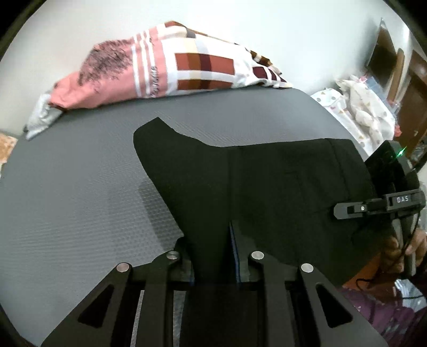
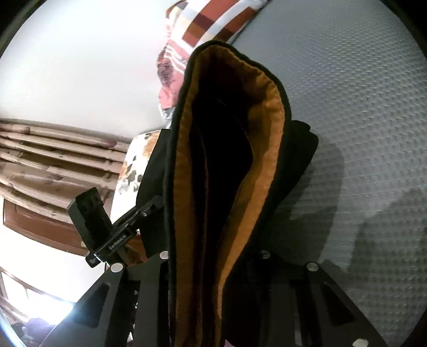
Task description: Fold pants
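Black pants (image 1: 267, 192) hang over the grey mat (image 1: 80, 186), pinched at left by the left gripper (image 1: 213, 267) and at right by the right gripper (image 2: 213, 267) (tan lining showing); a patterned pillow (image 1: 173, 69) lies along the mat's far edge.

My left wrist view: pants (image 1: 267, 192) centre frame, draped over mat (image 1: 80, 186), lower edge between my left gripper (image 1: 216, 267) fingers at bottom centre. Right gripper (image 1: 379, 205) at right edge, on pants. Pillow (image 1: 165, 72) upper left, behind pants, at mat's far edge. Right wrist view: pants (image 2: 221, 186) fill centre, mat (image 2: 360, 106) right, pillow (image 2: 208, 24) top centre.
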